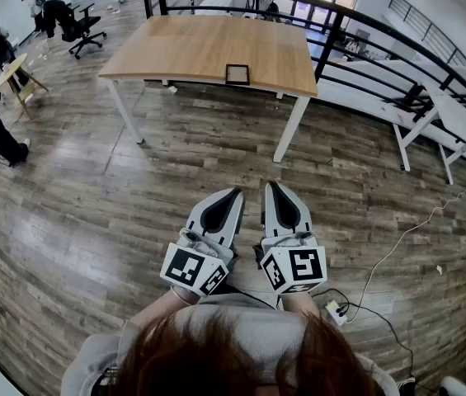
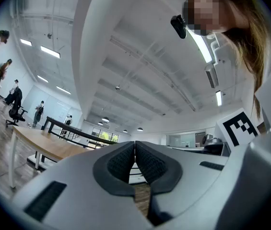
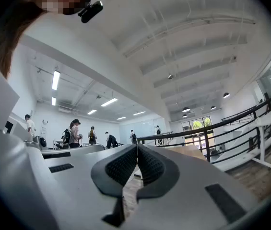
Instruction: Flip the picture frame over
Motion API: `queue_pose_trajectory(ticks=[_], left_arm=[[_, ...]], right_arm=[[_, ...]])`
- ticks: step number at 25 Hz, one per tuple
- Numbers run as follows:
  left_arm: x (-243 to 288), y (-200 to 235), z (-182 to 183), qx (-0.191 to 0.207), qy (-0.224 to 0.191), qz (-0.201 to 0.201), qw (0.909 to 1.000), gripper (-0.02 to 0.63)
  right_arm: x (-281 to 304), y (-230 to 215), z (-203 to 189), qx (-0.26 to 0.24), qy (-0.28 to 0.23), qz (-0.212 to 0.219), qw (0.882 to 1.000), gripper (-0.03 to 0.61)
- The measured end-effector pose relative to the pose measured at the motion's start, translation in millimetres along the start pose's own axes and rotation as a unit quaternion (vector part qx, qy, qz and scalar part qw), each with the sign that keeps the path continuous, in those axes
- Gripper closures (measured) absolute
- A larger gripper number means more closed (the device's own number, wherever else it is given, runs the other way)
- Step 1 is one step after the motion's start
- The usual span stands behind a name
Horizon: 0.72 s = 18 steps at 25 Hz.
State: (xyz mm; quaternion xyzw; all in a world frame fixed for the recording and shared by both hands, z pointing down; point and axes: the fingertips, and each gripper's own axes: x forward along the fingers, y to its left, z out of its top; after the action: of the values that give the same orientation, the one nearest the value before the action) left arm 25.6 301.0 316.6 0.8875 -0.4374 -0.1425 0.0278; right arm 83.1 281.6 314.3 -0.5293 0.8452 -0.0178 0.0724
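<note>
A small, nearly square picture frame (image 1: 237, 74) with a dark border and a paler centre lies flat on the light wooden tabletop (image 1: 200, 48). It sits right at the near edge, a little right of that edge's middle and well apart from both near corners. It is too small to tell which face is up.

Reddish-brown hair (image 1: 224, 357), grey sleeves (image 1: 91, 360), left gripper (image 1: 234, 193) and right gripper (image 1: 273, 186) were pale grey with black textured pads (image 2: 121, 163), white cubes (image 1: 193, 269) bore black square markers.
</note>
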Motion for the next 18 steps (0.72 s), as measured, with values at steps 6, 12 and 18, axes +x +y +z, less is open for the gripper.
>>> queue_pose_trajectory(ticks=[6,12,18], left_arm=[[21,11,-5,-0.004,-0.001,-0.007,1.0,0.606],[67,64,-17,-0.012,-0.01,-0.007,0.9999,0.605],[136,152,-29,-0.013,-0.001,-0.011,0.9999,0.605]], right_arm=[[19,-16,2,-0.003,-0.003,-0.01,1.0,0.565],[79,-33,-13,-0.02,0.001,-0.009,1.0,0.565],[184,-57,-28,-0.057,-0.008,-0.024,0.998,0.565]])
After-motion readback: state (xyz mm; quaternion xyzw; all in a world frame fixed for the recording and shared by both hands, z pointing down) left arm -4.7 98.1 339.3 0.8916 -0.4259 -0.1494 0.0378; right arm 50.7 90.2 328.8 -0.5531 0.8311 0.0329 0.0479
